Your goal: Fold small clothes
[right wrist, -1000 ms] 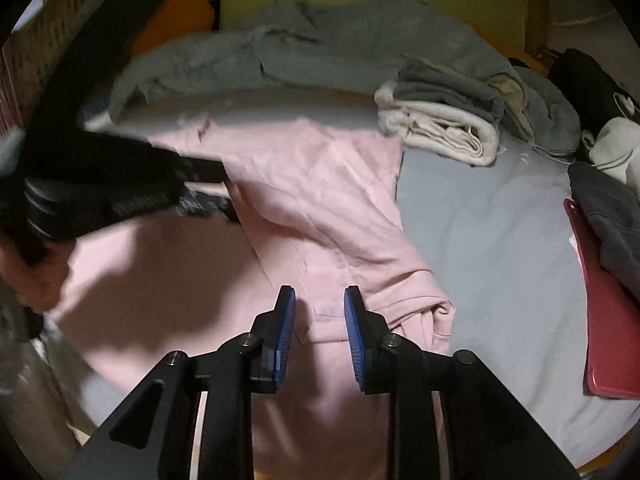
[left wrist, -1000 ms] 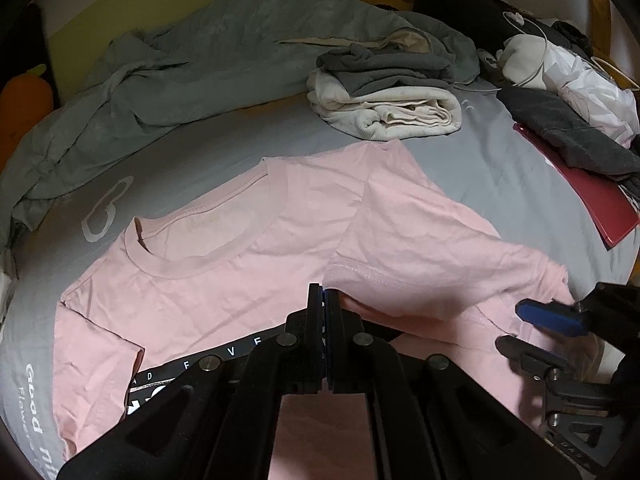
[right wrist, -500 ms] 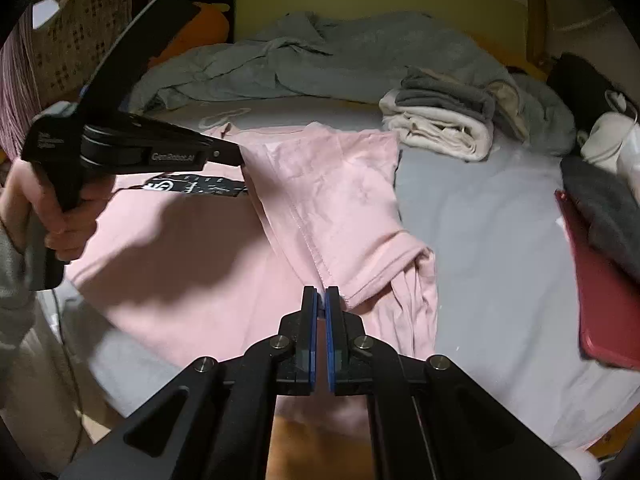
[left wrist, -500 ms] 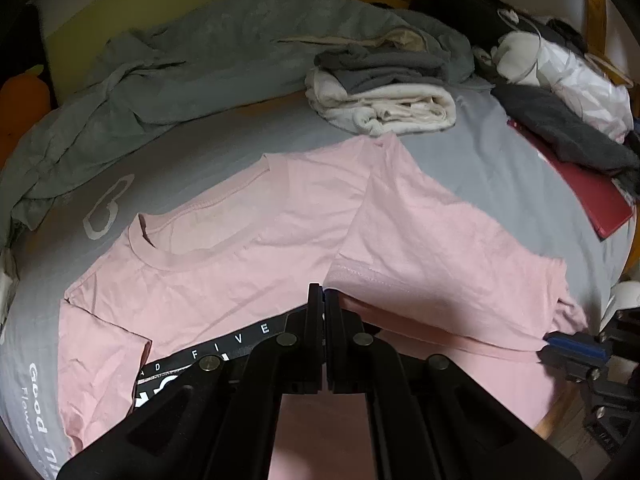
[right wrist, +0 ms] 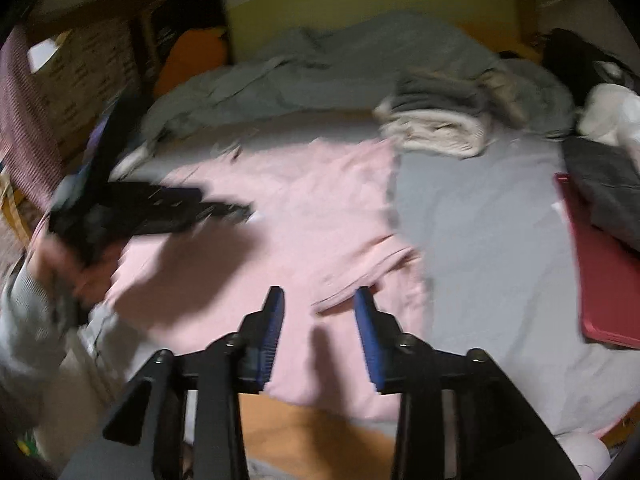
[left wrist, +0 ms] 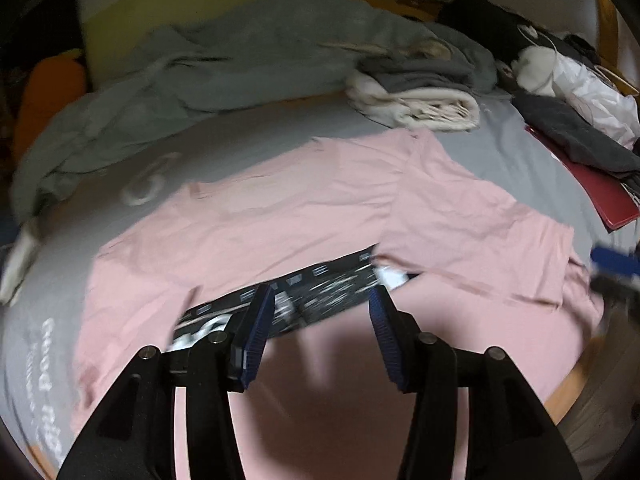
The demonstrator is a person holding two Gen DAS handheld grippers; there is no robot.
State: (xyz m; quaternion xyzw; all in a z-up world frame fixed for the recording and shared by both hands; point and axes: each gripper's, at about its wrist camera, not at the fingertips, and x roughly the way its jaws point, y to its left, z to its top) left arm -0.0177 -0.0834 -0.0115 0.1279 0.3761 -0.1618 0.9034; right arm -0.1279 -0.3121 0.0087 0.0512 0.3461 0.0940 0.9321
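Note:
A pink T-shirt (left wrist: 304,216) lies spread on the grey bed sheet (left wrist: 492,152). Its right side is folded over toward the middle, and a black printed band (left wrist: 320,284) shows beneath the fold's edge. My left gripper (left wrist: 320,320) hovers over the shirt's lower part, its jaws opening with nothing between them. In the right wrist view my right gripper (right wrist: 320,316) hangs above the folded hem of the pink T-shirt (right wrist: 304,216), jaws also opening and holding nothing. The left gripper (right wrist: 236,210) shows there at the left, held by a hand (right wrist: 60,264). The right gripper's blue pad (left wrist: 612,262) peeks in at the left view's right edge.
A folded stack of cream and grey clothes (left wrist: 416,96) sits behind the shirt, before a rumpled grey blanket (left wrist: 240,60). A red flat folder (right wrist: 600,264) under a dark garment (right wrist: 604,196) lies at the right. The bed's wooden edge (right wrist: 304,428) runs just below the right gripper.
Both grippers were shut on the shirt's folded side half a second ago; now both have let go, opened and drawn back. The fold rests flat on the shirt.

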